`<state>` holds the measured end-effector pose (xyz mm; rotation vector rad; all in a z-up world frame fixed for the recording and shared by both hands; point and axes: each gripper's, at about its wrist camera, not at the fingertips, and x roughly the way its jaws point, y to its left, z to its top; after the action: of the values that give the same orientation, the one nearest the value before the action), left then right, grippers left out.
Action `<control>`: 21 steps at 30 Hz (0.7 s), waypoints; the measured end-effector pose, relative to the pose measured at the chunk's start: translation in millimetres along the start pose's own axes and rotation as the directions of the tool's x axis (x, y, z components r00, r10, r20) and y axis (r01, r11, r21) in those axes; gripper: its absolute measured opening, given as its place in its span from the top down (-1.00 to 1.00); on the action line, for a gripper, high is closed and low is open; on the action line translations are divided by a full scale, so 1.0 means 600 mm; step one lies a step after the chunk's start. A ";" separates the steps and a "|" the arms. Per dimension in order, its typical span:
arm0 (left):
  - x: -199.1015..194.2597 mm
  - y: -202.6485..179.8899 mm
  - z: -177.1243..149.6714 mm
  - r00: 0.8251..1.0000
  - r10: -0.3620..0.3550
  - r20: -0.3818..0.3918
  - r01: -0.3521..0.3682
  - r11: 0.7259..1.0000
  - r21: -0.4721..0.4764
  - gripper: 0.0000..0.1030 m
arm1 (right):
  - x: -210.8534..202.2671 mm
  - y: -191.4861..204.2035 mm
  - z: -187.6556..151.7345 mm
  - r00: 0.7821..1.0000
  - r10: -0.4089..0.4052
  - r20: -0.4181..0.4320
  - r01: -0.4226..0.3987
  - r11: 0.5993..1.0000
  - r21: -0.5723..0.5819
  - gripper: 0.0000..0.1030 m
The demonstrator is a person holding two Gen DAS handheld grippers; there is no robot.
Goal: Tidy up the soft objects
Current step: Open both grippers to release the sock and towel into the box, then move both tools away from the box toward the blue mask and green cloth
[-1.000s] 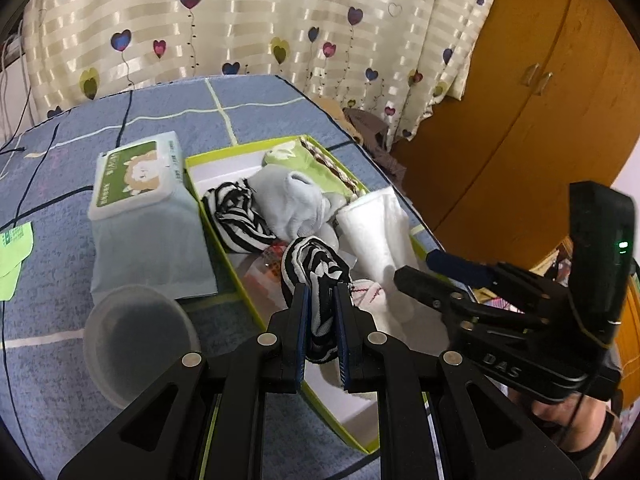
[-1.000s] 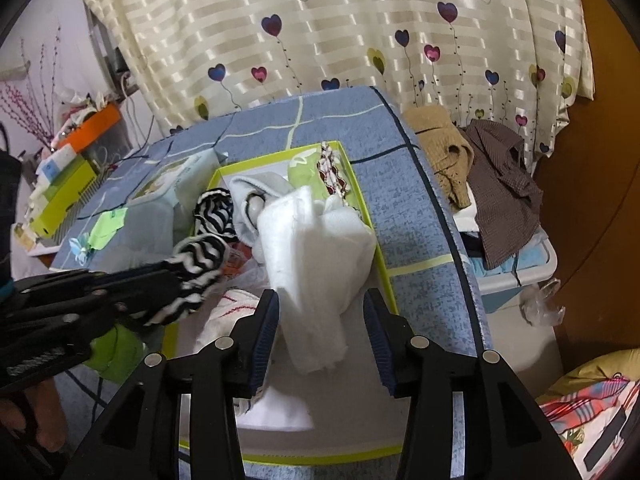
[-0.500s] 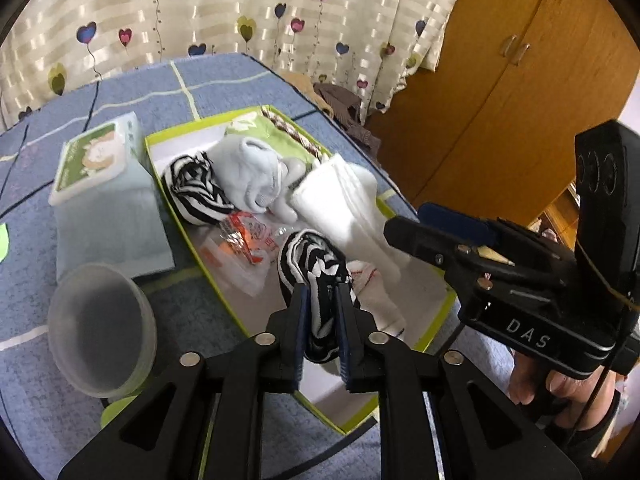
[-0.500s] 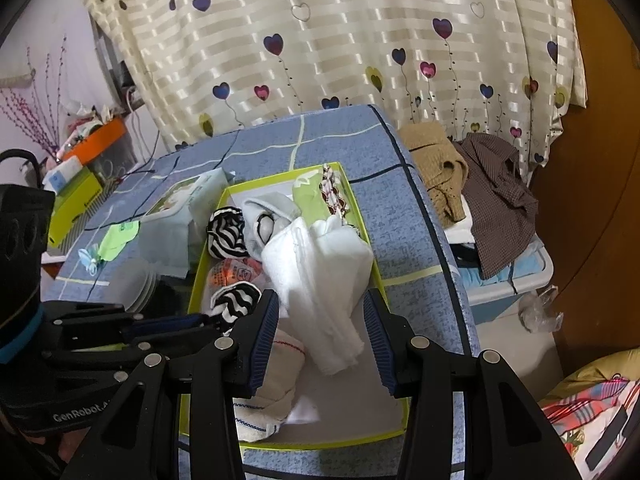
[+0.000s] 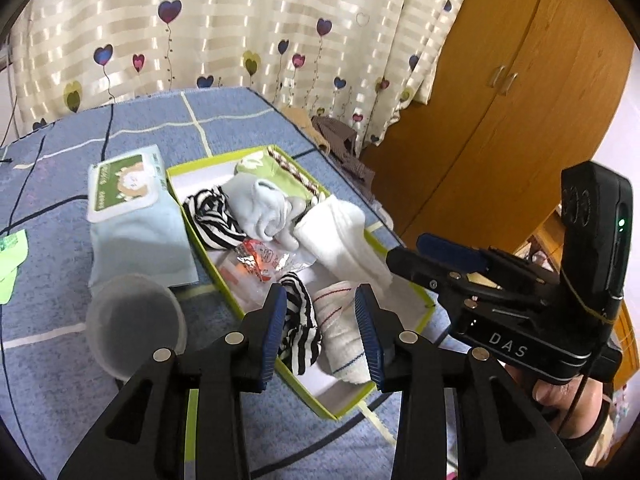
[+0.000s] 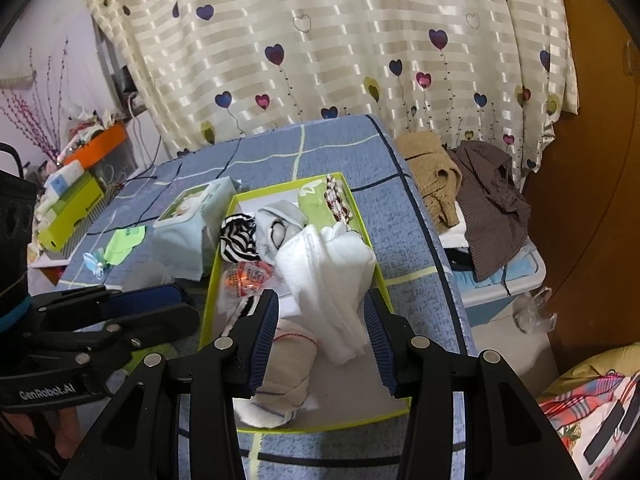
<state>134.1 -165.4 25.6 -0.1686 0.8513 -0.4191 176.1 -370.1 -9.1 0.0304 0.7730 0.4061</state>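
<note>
Left wrist: green box (image 5: 424, 312) holds socks (image 5: 340, 236).

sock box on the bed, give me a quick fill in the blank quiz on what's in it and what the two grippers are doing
1. The socks lie in a box with a ____ rim.
2. The left gripper is ____, with nothing clamped.
3. Beside the box lies a pack of wipes, and nearer the camera stands a clear plastic ____.
4. The big white sock lies just ahead of the ____ gripper.

Missing words: green; open; cup; right
</note>
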 end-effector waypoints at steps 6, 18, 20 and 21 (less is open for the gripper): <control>-0.053 0.000 -0.009 0.998 0.008 0.060 -0.008 1.000 0.000 0.28 | -0.033 0.034 -0.003 1.000 -0.009 0.018 0.009 1.000 -0.019 0.11; -0.130 0.039 -0.041 0.991 0.047 0.123 -0.044 0.999 -0.030 0.28 | -0.074 0.129 -0.012 0.999 0.005 0.037 -0.002 0.995 -0.095 0.05; -0.139 0.045 -0.045 0.990 0.055 0.132 -0.051 0.998 -0.034 0.28 | -0.075 0.143 -0.012 0.999 0.011 0.038 -0.007 0.994 -0.107 0.05; -0.144 0.048 -0.047 0.989 0.058 0.136 -0.054 0.998 -0.036 0.28 | -0.074 0.148 -0.012 0.999 0.014 0.037 -0.010 0.994 -0.111 0.05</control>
<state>70.7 -102.2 58.2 -0.2011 0.7259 -0.3372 112.1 -305.7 31.3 -0.0613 0.7124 0.4578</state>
